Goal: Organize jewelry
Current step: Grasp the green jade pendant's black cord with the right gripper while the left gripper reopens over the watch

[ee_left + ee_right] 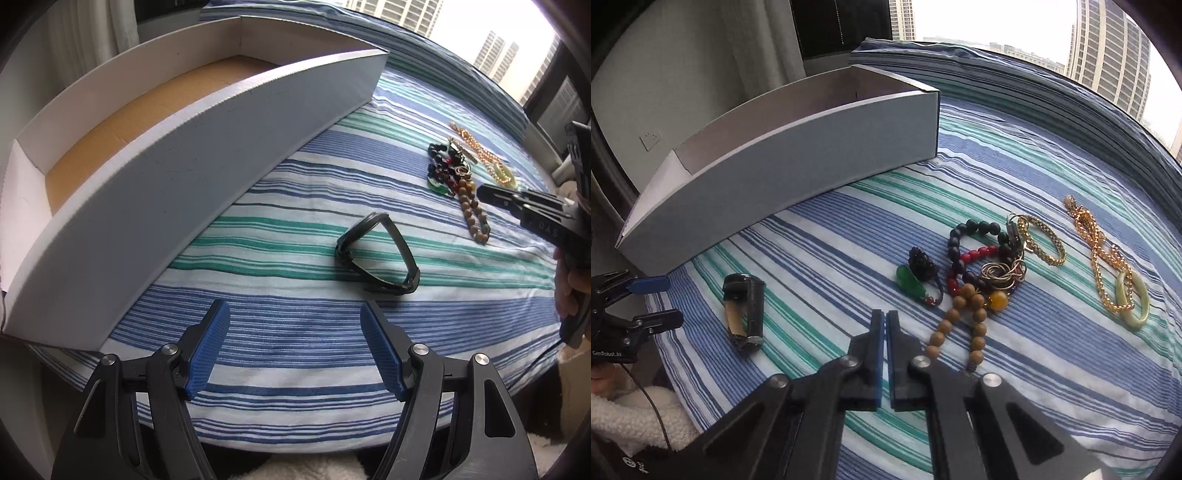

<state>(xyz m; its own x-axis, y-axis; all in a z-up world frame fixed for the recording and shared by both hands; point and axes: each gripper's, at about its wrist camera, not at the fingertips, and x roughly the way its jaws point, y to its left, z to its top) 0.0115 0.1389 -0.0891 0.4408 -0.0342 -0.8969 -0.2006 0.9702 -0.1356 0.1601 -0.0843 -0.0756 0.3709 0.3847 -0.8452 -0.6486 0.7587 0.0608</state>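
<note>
The right gripper (pixel 886 334) has its jaws pressed together on nothing, just left of the wooden bead bracelet (pixel 964 325), whose loop runs near to far on the striped cloth (pixel 820 236). The left gripper (pixel 295 350) stands wide and empty, nearer the black bracelet (pixel 376 254) lying ahead to its right; the white box (pixel 207 155) is empty.

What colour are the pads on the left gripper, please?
Blue, with a fine ribbed texture, on the left gripper; the left wrist view shows them best.
</note>
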